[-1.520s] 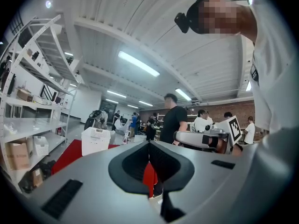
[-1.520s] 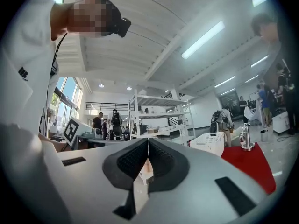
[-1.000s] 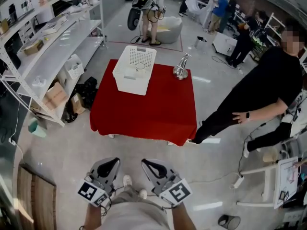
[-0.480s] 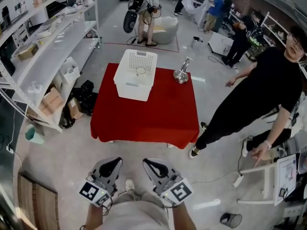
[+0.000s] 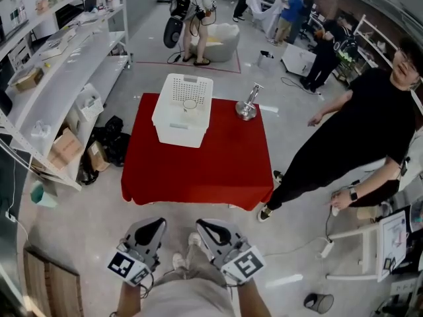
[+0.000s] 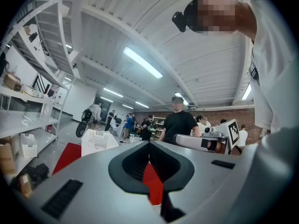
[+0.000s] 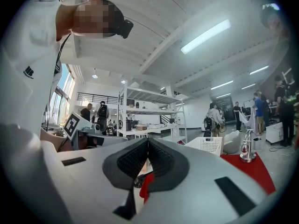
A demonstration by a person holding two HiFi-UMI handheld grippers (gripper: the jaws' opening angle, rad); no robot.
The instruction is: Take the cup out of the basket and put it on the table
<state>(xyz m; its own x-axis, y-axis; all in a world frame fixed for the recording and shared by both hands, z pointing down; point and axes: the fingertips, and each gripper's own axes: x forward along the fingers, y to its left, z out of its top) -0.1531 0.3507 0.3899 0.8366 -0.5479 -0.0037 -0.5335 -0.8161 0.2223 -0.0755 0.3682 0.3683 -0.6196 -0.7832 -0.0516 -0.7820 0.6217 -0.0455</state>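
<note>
Counter (image 5: 205,170) now sits slightly nearer, cup (image 5: 190,104) inside basket (image 5: 177,132) toward its far left, left claw (image 5: 153,224) and right claw (image 5: 204,225) both closed, empty, well short; risk: bystander (image 5: 357,131) beside right edge obstructing approach.

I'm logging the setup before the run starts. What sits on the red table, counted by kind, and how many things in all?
On the red table:
White basket: 1
Cup, inside the basket: 1
Silver metal stand, beside the basket: 1
Total: 3
</note>
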